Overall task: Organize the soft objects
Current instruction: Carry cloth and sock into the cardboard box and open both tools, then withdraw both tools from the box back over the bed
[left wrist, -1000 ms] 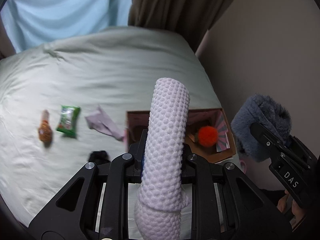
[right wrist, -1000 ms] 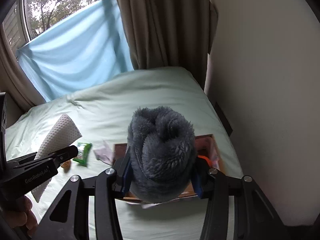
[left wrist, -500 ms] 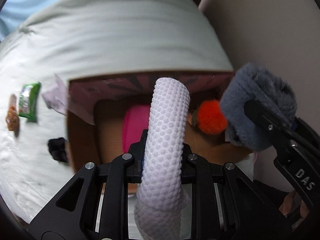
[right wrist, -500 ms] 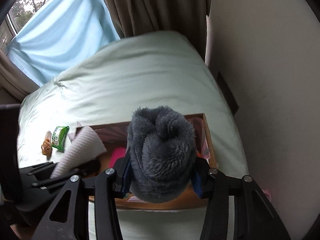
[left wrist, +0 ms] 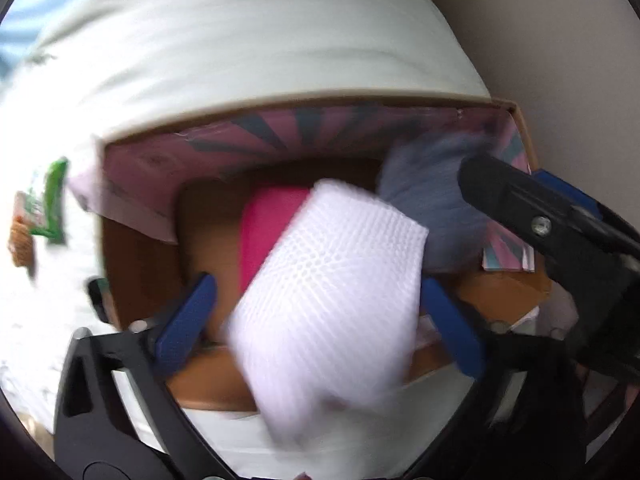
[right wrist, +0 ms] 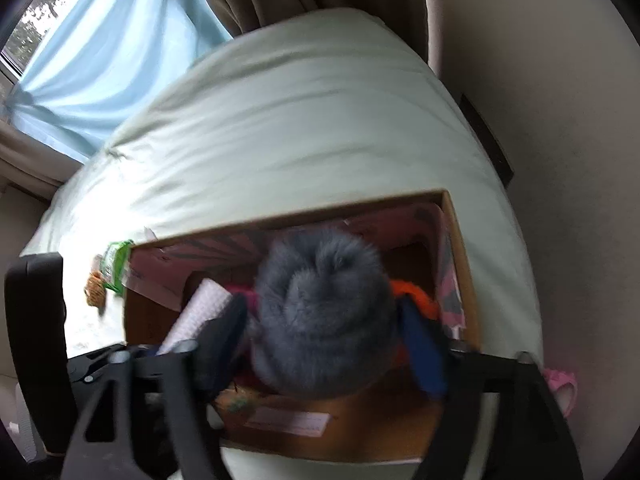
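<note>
Left gripper stands wide open, the white waffle-knit roll dropping free over the cardboard box. Right gripper appears spread beside the grey fuzzy bundle. Advice: withdraw both straight upward, clear of the box walls.

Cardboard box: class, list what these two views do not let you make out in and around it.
- Box floor, left wrist view: hidden by white textured roll.
- Orange item, right wrist view: mostly hidden behind grey fluffy item.
- Green packet, left wrist view: blurred, print unreadable.
- Left tongs: pads spread; contact with roll unclear.
</note>
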{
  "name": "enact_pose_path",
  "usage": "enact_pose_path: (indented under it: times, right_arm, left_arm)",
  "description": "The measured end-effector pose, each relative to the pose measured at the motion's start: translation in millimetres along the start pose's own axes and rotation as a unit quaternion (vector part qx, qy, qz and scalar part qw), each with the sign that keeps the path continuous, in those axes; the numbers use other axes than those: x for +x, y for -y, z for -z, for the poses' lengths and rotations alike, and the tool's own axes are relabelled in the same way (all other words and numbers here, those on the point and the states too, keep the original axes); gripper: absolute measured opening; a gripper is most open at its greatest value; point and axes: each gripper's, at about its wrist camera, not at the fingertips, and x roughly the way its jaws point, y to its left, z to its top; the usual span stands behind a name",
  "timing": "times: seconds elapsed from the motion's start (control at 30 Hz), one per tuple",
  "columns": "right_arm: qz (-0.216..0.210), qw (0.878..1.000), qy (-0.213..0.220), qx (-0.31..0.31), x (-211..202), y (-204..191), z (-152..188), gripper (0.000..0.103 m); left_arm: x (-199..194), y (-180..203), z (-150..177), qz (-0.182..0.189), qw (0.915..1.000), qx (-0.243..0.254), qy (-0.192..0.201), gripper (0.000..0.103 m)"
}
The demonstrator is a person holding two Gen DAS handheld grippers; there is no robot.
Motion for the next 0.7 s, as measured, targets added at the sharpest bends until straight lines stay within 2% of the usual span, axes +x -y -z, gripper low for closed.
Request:
enact_pose_path:
  times: [0.03, 0.3, 0.7]
  right_arm:
    - [-0.002, 1.0, 0.006, -0.001, -1, 0, 0, 0.102]
    - [0.001, 1.0, 0.002, -0.009, -4, -2, 2, 0.102]
    - [0.004, 1.0, 0.02, -0.023, -41, -20, 9, 0.102]
  left_arm:
    - [-2, -3, 1, -0.003, 1.0, 0.004, 0.0, 0.103]
    - [-6, -13, 9, 0.011, 0.9998, -0.015, -0.009, 0.103]
    - [-64, -17, 13, 0.015, 0.9991, -0.014, 0.036, 0.103]
